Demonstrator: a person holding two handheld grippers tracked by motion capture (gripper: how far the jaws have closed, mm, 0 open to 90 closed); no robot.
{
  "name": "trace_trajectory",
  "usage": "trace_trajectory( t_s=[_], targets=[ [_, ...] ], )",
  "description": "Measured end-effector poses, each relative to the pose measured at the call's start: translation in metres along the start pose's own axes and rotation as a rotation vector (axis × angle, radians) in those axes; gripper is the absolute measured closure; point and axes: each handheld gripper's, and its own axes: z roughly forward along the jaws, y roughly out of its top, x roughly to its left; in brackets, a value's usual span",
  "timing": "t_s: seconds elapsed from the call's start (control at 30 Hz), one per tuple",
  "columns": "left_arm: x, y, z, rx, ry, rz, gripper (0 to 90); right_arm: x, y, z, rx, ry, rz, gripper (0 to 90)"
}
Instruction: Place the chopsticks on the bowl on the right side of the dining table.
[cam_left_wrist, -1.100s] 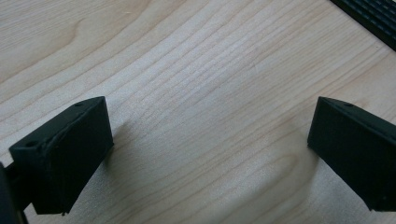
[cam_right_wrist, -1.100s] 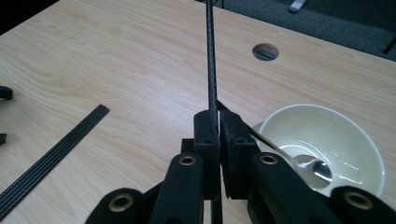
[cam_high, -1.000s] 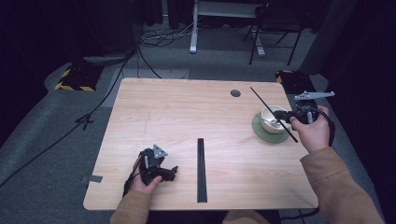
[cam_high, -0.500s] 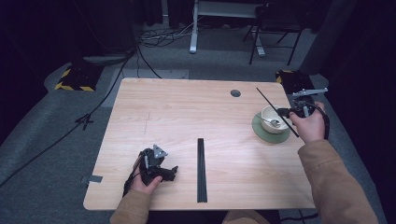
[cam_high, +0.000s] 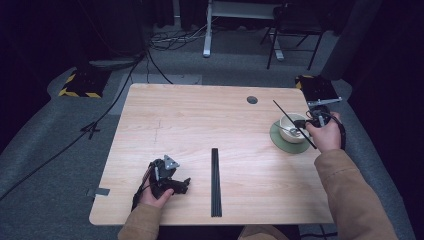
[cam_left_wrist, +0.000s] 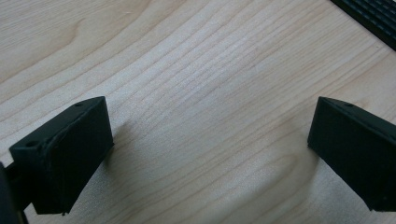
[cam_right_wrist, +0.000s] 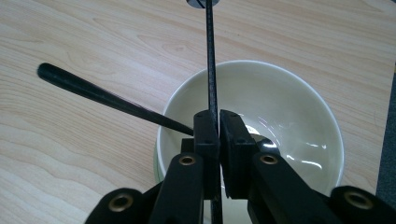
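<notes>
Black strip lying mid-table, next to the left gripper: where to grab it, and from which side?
Grip the black strip near its middle, across its narrow width, coming straight down from above. It lies flat on the table, long and thin, so only the two long edges give the jaws purchase. The left gripper sits open beside it; the right gripper is shut on a thin rod.

A thin black rod (cam_right_wrist: 208, 56) is standing pinched above a pale cream bowl (cam_right_wrist: 299, 107), slanting up and away toward the table's far side in the high view. The bowl is sitting upright on a green saucer (cam_high: 280, 141) near the table's right edge, a black-handled spoon (cam_right_wrist: 98, 94) leaning inside it, handle jutting over the rim.
</notes>
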Motion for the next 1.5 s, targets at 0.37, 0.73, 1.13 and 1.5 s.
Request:
trace_trajectory(
  t_s=[0.37,0.73,1.13,1.5],
  targets=[
    [0.000,0.000,0.000,0.003,-0.002,0.000,0.3,-0.005,-0.004,0.012,0.023,0.001,0.015,86.3],
    [0.000,0.000,0.000,0.003,-0.002,0.001,0.3,-0.002,-0.005,-0.007,-0.088,-0.006,0.052,65.8],
    [0.000,0.000,0.000,0.002,-0.002,0.001,0.3,0.048,-0.004,-0.051,-0.195,0.084,0.007,60.9],
    [0.000,-0.001,0.000,0.005,-0.013,-0.007,0.3,0.102,-0.004,-0.069,-0.211,0.165,-0.076,54.9]
  ],
)
